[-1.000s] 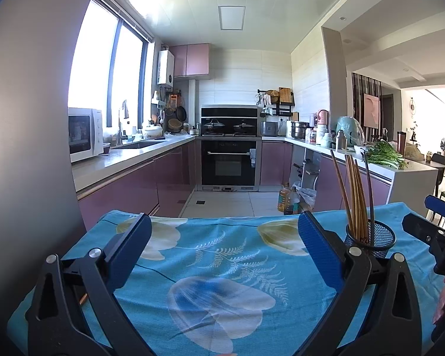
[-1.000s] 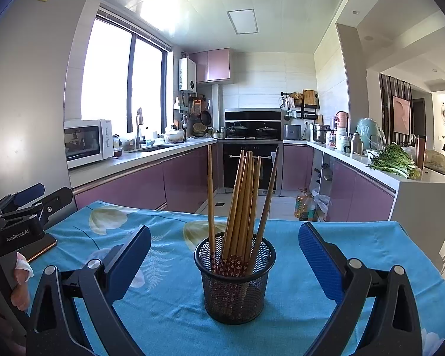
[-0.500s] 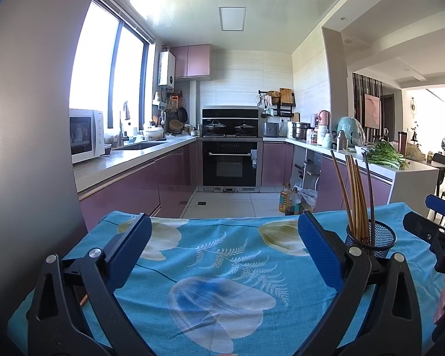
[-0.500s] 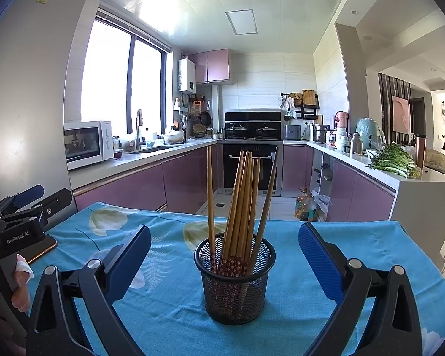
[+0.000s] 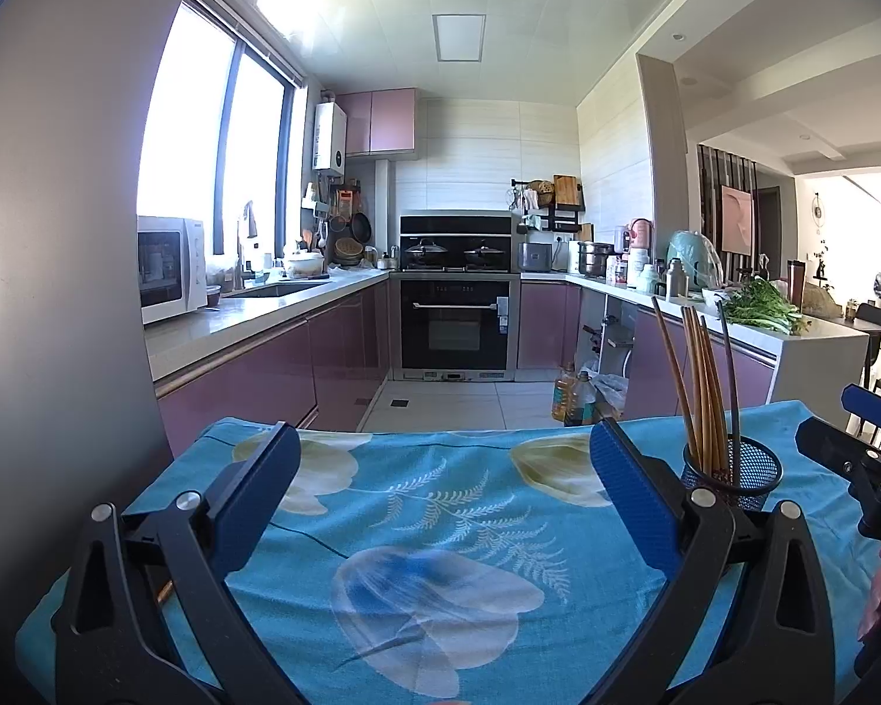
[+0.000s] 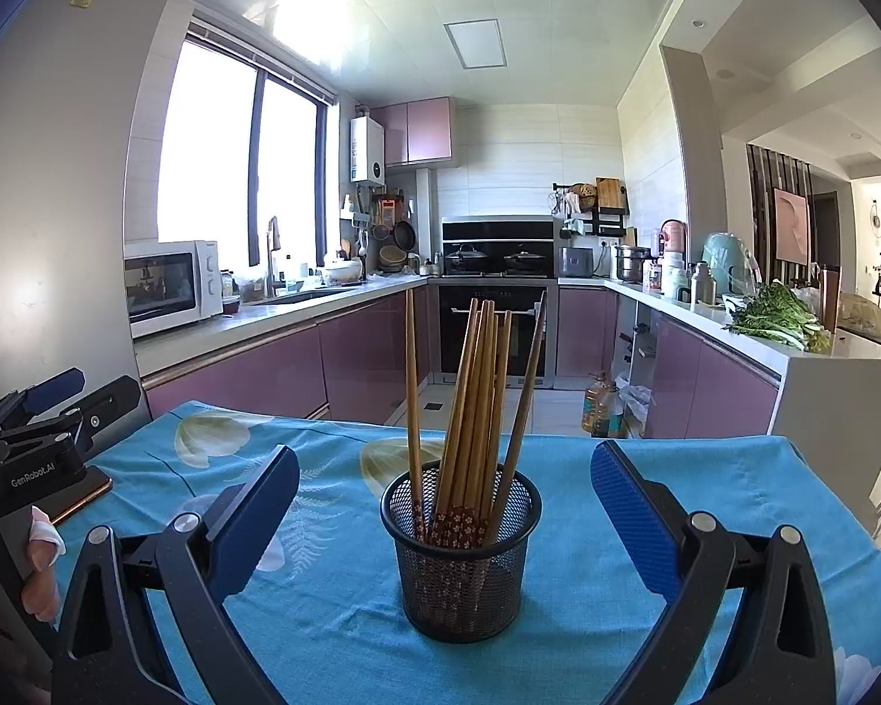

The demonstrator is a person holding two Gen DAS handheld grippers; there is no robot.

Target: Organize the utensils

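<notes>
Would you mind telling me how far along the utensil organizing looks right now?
Done: the chopsticks stand in the mesh cup on the table. In hand: nothing; the left gripper and right gripper are open and empty. Left: no loose utensils show.

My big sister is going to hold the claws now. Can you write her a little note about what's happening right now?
Left claw: open, holding nothing, over the blue flowered tablecloth.
Right claw: open, holding nothing, its fingers either side of the black mesh cup but not touching it.
The chopsticks stand upright in the cup on the table.
Done: those chopsticks are already in the cup.
Left: something thin and brown pokes out by the left claw's left finger; I cannot tell what it is. Check it.
</notes>
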